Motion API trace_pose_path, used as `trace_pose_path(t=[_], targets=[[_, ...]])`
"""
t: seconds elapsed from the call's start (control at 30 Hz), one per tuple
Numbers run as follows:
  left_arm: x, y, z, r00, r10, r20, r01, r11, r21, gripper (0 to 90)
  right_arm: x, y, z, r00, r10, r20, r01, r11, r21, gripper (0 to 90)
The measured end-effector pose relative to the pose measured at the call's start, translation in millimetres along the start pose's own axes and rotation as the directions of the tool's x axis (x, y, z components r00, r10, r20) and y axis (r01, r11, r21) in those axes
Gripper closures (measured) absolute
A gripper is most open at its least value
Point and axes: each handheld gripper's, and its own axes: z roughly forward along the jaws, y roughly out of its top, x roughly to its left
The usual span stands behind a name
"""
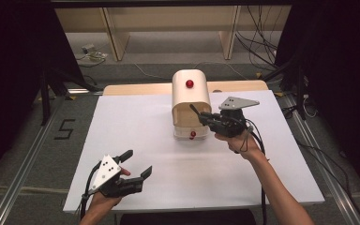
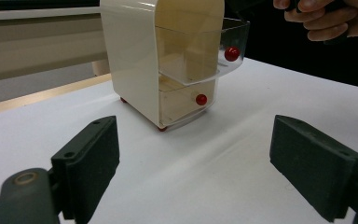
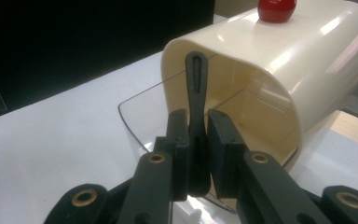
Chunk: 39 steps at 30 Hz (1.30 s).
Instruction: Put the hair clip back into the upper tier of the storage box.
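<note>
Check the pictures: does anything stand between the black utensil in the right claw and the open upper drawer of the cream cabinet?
Nothing visible does. The right claw grips the slim black plastic utensil directly over the pulled-out clear plastic upper drawer of the cream arched cabinet.

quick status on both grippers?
Left gripper: open, empty.
Right gripper: shut on a black utensil handle, at the drawer box.

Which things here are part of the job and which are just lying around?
In the job:
cream drawer cabinet
clear upper drawer, pulled out
black utensil, clamped in the right claw

Lying about:
cables on the floor
small device on the floor
left claw, open and idle
</note>
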Motion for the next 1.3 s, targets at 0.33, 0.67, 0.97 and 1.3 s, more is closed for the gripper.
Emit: trace_pose_path(t=[0.33,0.67,0.97,1.3], targets=[[0.1,0.1,-0.1,1.0000,-0.002,0.000,0.002,1.0000,-0.001,15.6,-2.7,-0.6,3.3,0.9999,0.006,0.014,-0.007,1.000,0.009,80.0],[-0.3,-0.1,0.1,1.0000,-0.001,0.000,0.001,1.0000,0.000,15.6,-3.3,-0.6,7.3,0.9996,0.002,0.029,-0.002,1.000,0.015,79.9],[0.3,0.1,-0.2,1.0000,0.002,0.000,-0.002,1.0000,0.003,15.6,-3.9,-1.0,12.3,0.9991,0.000,0.042,-0.001,1.000,0.021,78.8],[0.5,0.1,-0.5,1.0000,0.000,0.001,0.000,1.0000,0.002,15.6,-4.5,-0.2,13.5,0.9995,0.005,0.031,-0.006,1.000,0.019,65.8]])
